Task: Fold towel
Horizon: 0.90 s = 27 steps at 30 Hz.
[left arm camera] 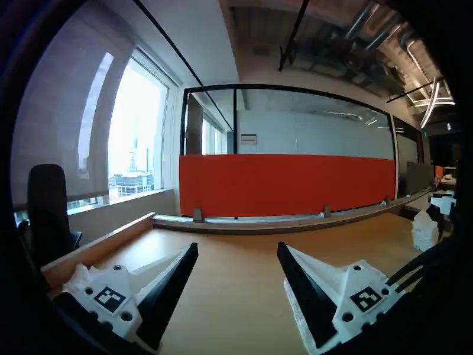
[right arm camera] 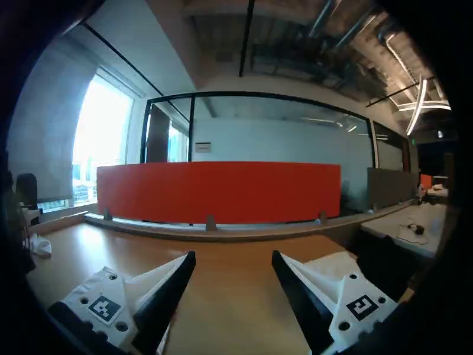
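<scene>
Partition (left arm camera: 287, 184) behind table (left arm camera: 236, 278) (chair (left arm camera: 47, 207) left)

— What sort of place was it?
— An open-plan office. A red divider panel (left arm camera: 287, 184) stood along the back of a long wooden desk (left arm camera: 236, 278).
— What else showed it?
— Behind the panel was a glass-walled room (left arm camera: 313, 121). Left of the panel, a big window (left arm camera: 136, 136) showed city towers. Above it ran bare ceiling pipes (left arm camera: 363, 21).

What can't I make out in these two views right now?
Left gripper view: white ribbed cloth, hidden beneath a finger of the left gripper; extent unknown.
Left gripper view: white stacked pile, cut off at the right edge; too small to identify.
Right gripper view: white crumpled item, far left, too small to identify.
</scene>
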Available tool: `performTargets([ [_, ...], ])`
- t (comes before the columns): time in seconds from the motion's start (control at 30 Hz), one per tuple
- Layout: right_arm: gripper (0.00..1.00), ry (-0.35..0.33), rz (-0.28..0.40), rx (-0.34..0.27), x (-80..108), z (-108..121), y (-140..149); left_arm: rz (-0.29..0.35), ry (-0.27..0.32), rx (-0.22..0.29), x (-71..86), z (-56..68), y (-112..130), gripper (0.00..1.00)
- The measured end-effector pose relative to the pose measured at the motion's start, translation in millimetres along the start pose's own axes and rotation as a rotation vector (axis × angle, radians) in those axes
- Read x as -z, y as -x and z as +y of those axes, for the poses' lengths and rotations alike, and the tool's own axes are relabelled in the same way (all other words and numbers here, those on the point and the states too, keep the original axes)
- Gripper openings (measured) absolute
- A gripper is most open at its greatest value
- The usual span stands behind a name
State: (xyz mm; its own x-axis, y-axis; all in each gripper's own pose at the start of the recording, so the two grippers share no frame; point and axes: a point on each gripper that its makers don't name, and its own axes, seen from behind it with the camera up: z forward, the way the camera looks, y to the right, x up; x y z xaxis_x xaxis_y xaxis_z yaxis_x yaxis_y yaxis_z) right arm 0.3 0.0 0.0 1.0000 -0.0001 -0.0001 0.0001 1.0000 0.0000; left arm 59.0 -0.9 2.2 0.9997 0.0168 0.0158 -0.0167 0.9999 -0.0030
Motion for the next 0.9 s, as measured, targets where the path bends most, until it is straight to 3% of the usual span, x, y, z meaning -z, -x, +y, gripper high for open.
performTargets([
  [0.4,1.00,-0.003,0.003,0.023,-1.9,-11,-81,-0.006,0.014,-0.007,-0.9,-0.8,-87,1.00],
  [0.67,1.00,-0.002,-0.007,0.019,4.8,-14,-109,-0.022,0.032,-0.013,0.4,7.3,-115,1.00],
  [0.9,1.00,-0.005,-0.019,0.018,7.2,-14,-120,-0.039,0.048,-0.037,1.6,11.9,-124,1.00],
])
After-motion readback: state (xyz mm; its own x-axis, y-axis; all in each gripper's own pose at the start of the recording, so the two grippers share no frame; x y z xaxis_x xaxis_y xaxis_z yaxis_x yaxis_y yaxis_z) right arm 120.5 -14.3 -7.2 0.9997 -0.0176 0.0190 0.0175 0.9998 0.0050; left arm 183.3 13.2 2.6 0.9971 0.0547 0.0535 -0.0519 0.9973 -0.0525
